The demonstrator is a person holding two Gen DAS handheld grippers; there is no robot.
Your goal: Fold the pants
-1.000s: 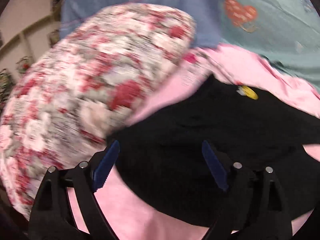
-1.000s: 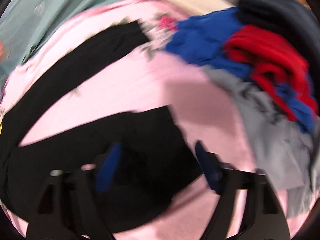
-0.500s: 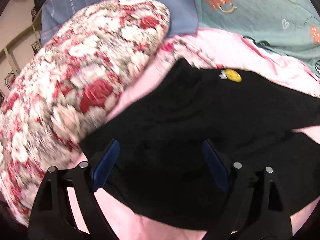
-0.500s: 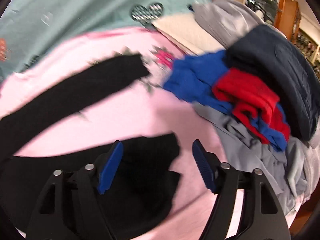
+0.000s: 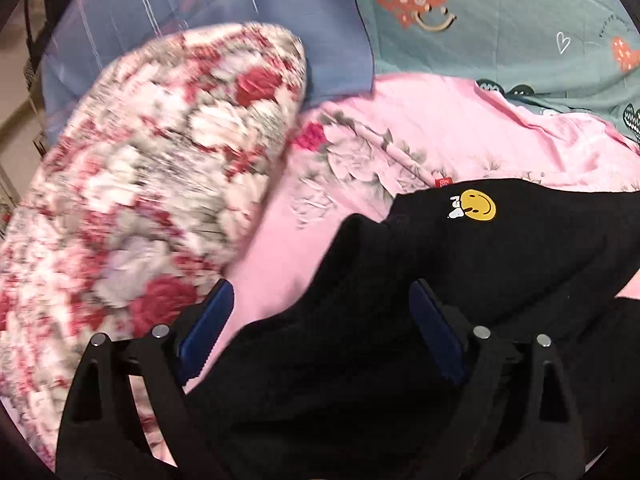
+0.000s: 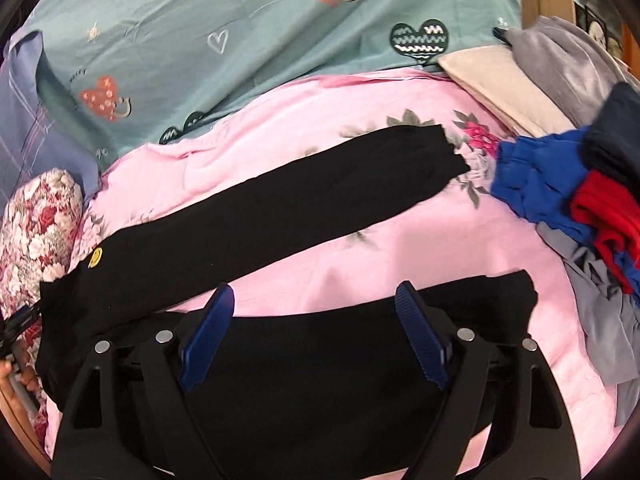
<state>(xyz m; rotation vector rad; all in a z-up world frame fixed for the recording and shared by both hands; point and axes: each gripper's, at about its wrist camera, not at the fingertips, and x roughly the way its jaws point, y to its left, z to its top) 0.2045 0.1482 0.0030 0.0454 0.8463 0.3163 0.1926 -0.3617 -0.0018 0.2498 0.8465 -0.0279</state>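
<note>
Black pants [image 6: 280,208] with a yellow smiley patch [image 5: 477,205] lie spread on a pink floral sheet [image 6: 400,256], legs apart in a V. In the right wrist view the far leg runs to the upper right and the near leg [image 6: 400,344] lies under my right gripper [image 6: 316,332], which is open above the cloth. In the left wrist view the waist end [image 5: 360,320] is rumpled, and my left gripper [image 5: 320,332] hovers open over it with nothing between its blue pads.
A floral pillow [image 5: 140,200] lies left of the waist. A teal heart-print cover [image 6: 240,40] and a blue-grey pillow [image 5: 200,20] lie behind. A pile of blue, red, grey and navy clothes [image 6: 580,200] sits to the right. A hand [image 6: 20,376] shows at the left edge.
Both grippers have pulled back and up, so more of the bed shows. The right view now takes in both legs; the left view has swung off the pillow toward the waist.
</note>
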